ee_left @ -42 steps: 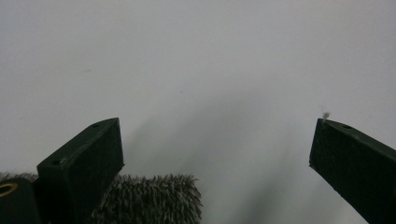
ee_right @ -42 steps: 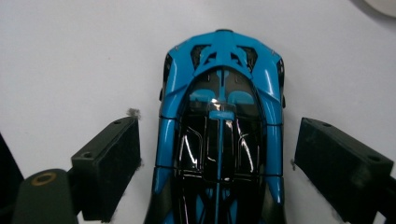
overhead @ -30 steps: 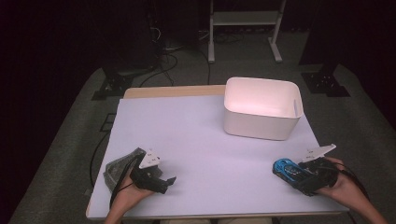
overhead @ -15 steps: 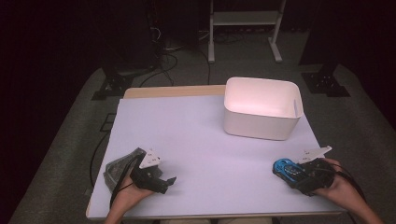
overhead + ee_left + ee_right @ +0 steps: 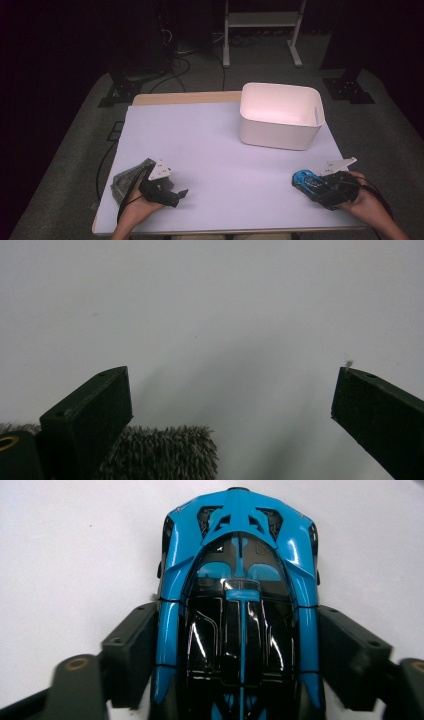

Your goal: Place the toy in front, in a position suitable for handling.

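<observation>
Dark floor all round, cables trailing off behind, and in the middle of it a pale table (image 5: 215, 150) with a white bin (image 5: 280, 117) sitting at its far right. Down at the near right edge, the right gripper (image 5: 306, 183) has its jaws pressed against both flanks of a blue car (image 5: 303, 179), squeezing it mid-body, wheels down on the tabletop. The right gripper view looks along the car (image 5: 239, 600), whose far end pokes out beyond the fingertips. Over on the near left, the left gripper (image 5: 181, 194) has its jaws spread wide over bare table, holding nothing, with a grey fuzzy cloth (image 5: 165, 452) lying just beside one jaw; from above that cloth (image 5: 126, 181) sits right at the left edge.

Now the risks, as I read them. The car's sides are glossy and tapered, so a tilt on the lift could let it squirt forward out of the pinch. It's close to the near edge too, and a drop there might roll it off onto the floor. If the bin is the destination, its near wall stands tall, so a low carry would clip the rim.

Room to move looks generous: open table between car and bin, nothing in the path.
</observation>
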Demonstrator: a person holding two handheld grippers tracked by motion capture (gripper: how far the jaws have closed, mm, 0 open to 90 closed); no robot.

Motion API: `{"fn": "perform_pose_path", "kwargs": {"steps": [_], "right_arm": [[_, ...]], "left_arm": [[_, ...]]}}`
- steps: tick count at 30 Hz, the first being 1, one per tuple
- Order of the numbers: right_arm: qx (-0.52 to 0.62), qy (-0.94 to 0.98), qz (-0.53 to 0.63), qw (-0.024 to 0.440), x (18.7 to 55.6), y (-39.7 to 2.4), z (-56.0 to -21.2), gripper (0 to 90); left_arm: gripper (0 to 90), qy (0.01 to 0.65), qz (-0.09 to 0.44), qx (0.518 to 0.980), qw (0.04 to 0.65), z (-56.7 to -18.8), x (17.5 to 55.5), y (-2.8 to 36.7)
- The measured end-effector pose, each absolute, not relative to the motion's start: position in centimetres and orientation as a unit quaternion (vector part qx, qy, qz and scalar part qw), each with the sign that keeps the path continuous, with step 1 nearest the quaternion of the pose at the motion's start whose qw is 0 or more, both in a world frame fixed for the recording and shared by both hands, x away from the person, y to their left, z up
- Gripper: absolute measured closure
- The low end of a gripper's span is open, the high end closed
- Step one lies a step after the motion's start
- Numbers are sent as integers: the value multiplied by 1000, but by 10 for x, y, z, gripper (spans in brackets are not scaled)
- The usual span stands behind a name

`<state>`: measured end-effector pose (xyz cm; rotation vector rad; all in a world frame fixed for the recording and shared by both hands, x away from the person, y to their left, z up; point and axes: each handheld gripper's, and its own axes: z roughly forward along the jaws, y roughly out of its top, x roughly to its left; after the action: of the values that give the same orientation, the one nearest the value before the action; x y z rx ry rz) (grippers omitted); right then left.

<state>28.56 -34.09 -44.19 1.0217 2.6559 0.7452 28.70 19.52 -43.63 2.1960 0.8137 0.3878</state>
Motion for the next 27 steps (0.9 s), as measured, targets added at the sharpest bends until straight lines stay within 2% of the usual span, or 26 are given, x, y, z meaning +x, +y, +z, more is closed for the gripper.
{"fn": "perform_pose_path", "kwargs": {"steps": [27], "right_arm": [[352, 889, 274, 100, 282, -346, -438, 266]], "left_arm": [[24, 318, 153, 857, 375, -436, 287, 196]]}}
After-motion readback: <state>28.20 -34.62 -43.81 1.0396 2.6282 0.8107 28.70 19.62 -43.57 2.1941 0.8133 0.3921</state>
